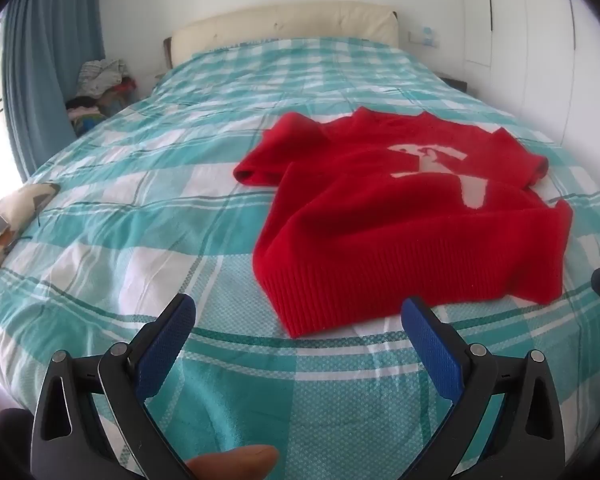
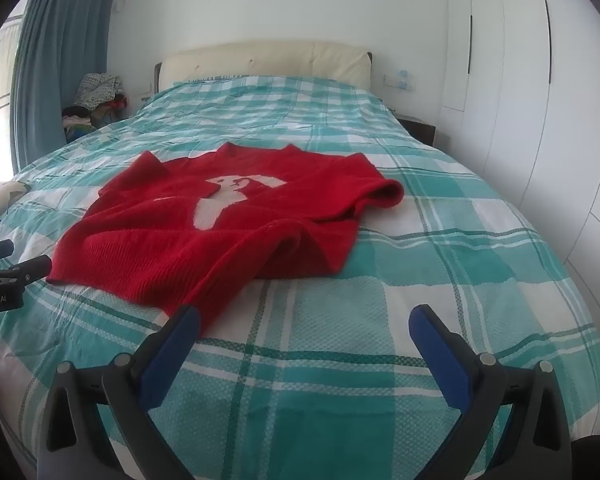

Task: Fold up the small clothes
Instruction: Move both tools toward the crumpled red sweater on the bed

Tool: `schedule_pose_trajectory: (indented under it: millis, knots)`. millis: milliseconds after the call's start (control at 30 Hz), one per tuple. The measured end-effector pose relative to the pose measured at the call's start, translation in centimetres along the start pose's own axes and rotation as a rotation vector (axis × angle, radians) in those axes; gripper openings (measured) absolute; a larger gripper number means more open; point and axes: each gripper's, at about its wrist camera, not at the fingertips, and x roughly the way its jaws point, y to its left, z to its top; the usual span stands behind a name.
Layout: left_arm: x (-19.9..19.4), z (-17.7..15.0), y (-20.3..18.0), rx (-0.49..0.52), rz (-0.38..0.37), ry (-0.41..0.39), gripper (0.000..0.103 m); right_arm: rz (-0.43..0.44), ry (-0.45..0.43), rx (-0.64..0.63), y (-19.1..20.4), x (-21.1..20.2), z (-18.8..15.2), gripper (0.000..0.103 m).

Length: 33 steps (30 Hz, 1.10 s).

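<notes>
- Lying spread but rumpled on a teal-and-white checked bed (image 1: 140, 208), a red sweater (image 1: 400, 216) awaits folding; it sits right of centre in the left wrist view and left of centre in the right wrist view (image 2: 220, 232).
- Nearest the cameras is its ribbed hem, with the neckline toward the headboard (image 1: 284, 24) at the top of the frame; a pale motif (image 2: 228, 196) faces up.
- One short sleeve (image 2: 380, 194) bunches at the sweater's right edge in the right wrist view, and the lower body carries a raised ridge rather than lying flat.
- Both tongs hang over the bed's near edge with nothing between them: the left gripper (image 1: 300, 320) has its blue pads (image 1: 168, 344) spread wide, short of the hem, and the right gripper (image 2: 304, 328) is just as wide, one pad just beside the hem's near corner.
- A fingertip (image 1: 236, 460) shows at the bottom of the left wrist view.
- Judging by the layout, no fold has been made yet: smoothing, turning in the sleeves and doubling the body all appear to remain.
- Piled clothes (image 2: 100, 92) sit by a blue curtain (image 2: 56, 60) at upper left.
</notes>
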Motion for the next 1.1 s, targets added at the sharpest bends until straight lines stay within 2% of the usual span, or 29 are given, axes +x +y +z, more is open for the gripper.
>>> schedule_pose_trajectory:
  millis: [200, 300, 433, 667, 933, 1100]
  knots:
    - [0.8, -0.5, 0.5, -0.035, -0.006, 0.034, 0.103, 0.001, -0.003, 0.005, -0.1, 0.5, 0.1, 0.103]
    - [0.9, -0.3, 0.6, -0.038, -0.025, 0.056, 0.103, 0.0, -0.013, 0.004, 0.7, -0.6, -0.4, 0.103]
    - [1.0, -0.3, 0.3, -0.031, -0.036, 0.079, 0.103, 0.024, 0.017, 0.022, -0.1, 0.6, -0.2, 0.103]
    - [1.7, -1.3, -0.4, 0.003, -0.042, 0.163, 0.103, 0.024, 0.057, 0.038, 0.2, 0.5, -0.6, 0.103]
    - [2.4, -2.0, -0.6, 0.007, -0.014, 0.202, 0.103, -0.069, 0.123, 0.022, -0.1, 1.1, -1.2, 0.103]
    - [2.8, -2.1, -0.6, 0.011, -0.012, 0.219, 0.103, -0.091, 0.138, 0.011, -0.1, 1.4, -1.2, 0.103]
